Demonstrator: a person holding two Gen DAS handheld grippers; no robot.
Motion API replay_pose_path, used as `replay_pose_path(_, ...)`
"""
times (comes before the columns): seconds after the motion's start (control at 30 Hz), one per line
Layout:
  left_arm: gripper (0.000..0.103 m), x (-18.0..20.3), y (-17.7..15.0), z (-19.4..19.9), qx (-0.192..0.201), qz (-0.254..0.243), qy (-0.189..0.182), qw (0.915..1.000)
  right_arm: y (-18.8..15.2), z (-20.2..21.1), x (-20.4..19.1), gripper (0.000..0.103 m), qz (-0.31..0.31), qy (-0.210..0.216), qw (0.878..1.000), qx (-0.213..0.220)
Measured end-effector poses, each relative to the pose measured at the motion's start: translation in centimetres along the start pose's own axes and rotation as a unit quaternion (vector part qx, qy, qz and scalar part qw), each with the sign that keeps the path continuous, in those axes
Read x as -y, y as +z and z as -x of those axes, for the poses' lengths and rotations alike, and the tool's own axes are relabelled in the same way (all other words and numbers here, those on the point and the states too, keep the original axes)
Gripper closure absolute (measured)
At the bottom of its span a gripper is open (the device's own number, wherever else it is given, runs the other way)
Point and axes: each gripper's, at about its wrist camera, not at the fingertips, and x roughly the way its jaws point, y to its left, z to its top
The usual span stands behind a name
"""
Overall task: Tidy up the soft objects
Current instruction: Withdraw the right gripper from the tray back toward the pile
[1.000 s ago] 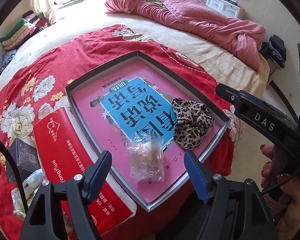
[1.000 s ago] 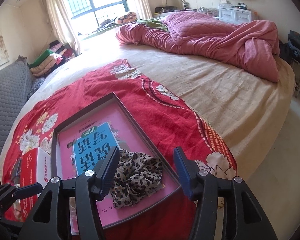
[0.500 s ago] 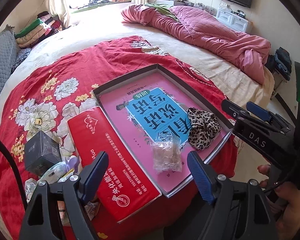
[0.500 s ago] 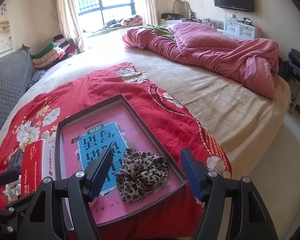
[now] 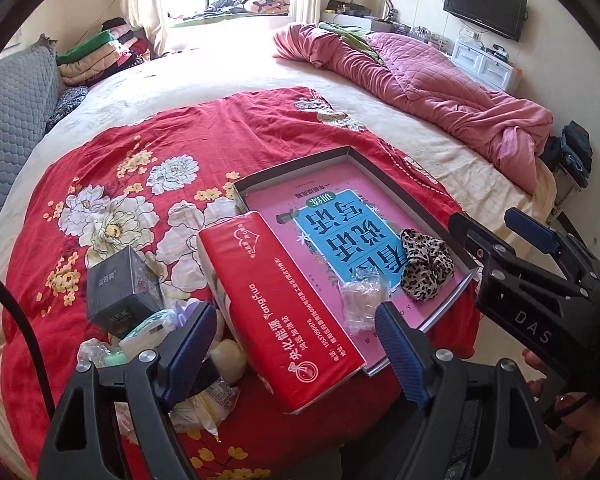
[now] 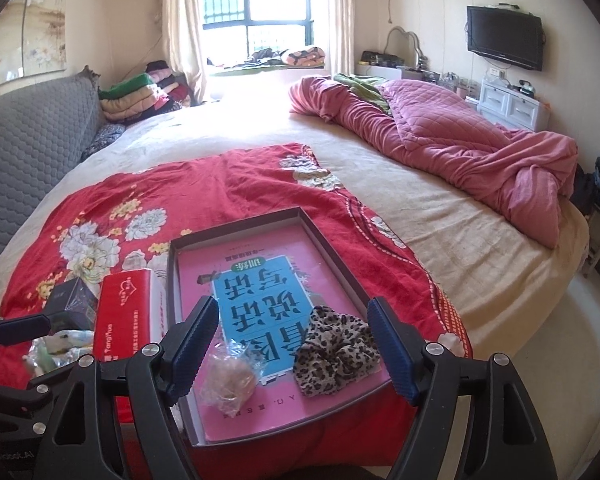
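Note:
A shallow dark-rimmed box with a pink and blue printed floor lies on the red floral blanket. Inside its near end lie a leopard-print scrunchie and a clear bag of tan stuff. A red tissue pack lies beside the box's left wall. My left gripper is open and empty above the tissue pack's near end. My right gripper is open and empty above the box's near end, and its body shows in the left wrist view.
A dark cube box and a heap of small wrapped packets lie left of the tissue pack. A crumpled pink quilt lies on the far right of the bed. A grey sofa stands left.
Both grippers have pulled back and risen from the box, and the left has swung leftward, bringing the tissue pack, cube box and packets into view. Both stay open. The objects have not moved.

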Motion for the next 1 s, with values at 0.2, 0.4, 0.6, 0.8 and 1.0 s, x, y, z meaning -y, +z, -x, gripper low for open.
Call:
replay_pose_path(0.2,0.021,-2.0,-0.7,1.6,0.009,0.016,0.006,0.9998,0.2,1.6,-2.5,0.025,0.027,0.013,1.000,0.010)
replay_pose_path(0.4,0.021,-4.3,-1.2,3.0,0.014,0.034,0.018,0.9992,0.5,2.9,-4.9,0.025,0.046,0.031,0.998,0.016)
replay_pose_path(0.6,0.021,-7.1,-1.9,4.5,0.018,0.056,0.029,0.9979,0.7,4.0,-7.2,0.025,0.063,0.055,0.996,0.019)
replay_pose_path(0.8,0.021,-10.4,-2.6,6.0,0.022,0.081,0.043,0.9955,0.7,5.0,-9.9,0.025,0.087,0.074,0.993,0.022)
replay_pose_path(1.0,0.021,-14.5,-3.4,7.4,0.025,0.118,0.057,0.9911,0.4,5.8,-12.4,0.025,0.112,0.098,0.988,0.025)
